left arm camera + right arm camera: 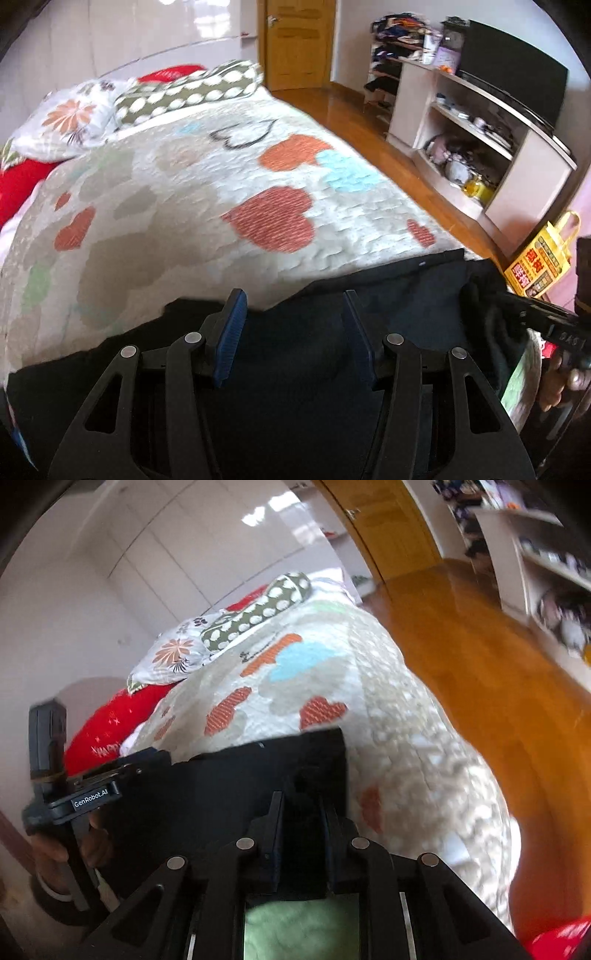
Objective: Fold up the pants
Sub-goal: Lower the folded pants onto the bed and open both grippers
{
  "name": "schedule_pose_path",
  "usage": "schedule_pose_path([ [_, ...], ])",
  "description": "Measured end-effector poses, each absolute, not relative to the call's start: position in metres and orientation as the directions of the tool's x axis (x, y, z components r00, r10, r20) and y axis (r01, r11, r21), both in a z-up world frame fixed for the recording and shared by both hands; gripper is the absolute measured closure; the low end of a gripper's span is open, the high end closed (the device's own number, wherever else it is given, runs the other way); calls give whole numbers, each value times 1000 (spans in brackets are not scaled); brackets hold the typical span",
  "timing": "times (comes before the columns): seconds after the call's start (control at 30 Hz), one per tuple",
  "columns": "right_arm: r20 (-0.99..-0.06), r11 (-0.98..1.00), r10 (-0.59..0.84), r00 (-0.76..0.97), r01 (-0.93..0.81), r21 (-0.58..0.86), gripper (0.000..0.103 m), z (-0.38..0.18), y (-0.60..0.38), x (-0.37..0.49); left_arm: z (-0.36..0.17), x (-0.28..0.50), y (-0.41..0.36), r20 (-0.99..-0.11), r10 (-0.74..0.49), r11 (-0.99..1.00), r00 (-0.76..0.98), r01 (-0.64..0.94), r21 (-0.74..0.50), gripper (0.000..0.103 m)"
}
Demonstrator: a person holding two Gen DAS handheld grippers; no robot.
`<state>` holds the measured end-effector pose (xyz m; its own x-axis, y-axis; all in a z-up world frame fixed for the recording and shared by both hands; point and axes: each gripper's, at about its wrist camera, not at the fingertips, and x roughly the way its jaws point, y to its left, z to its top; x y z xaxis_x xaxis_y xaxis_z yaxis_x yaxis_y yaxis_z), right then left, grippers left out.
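At the bed's (184,206) near edge the pants (295,350) lie dark under the spread left claw (293,334); right claw (299,834) pinches their corner, so lift evenly and keep the fold taut.

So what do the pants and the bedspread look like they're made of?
Pants: dark, matte woven cloth, probably cotton or a blend; no sheen, soft folds, though motion blur hides the weave.
Bedspread: quilted fabric, likely cotton, with puckered stitching and a printed heart pattern.
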<state>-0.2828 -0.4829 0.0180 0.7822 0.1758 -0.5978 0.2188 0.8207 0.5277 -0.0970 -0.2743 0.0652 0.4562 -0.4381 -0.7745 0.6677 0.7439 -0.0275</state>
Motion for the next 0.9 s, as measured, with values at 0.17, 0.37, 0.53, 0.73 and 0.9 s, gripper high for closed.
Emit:
schedule_pose_path([
  [0.17,-626,857,87,775,262,443,63,32,-479,-293,75,-91,-222,-756,-440,791,484,608,-71,50],
  [0.37,-541,919,123,832,110,378,56,72,-449,-289,69,-95,-112,-771,-345,893,535,439,-95,50],
  [0.53,-529,932,285,799,-102,347,55,78,-389,-223,55,-109,-40,-779,-281,950,561,280,-141,50],
  [0.73,-669,929,369,645,-262,260,55,52,-321,-120,52,-126,15,-758,-289,957,585,194,-215,50],
  [0.9,-726,895,437,531,-334,295,60,28,-302,-79,77,-135,38,-692,-189,982,696,126,-141,50],
])
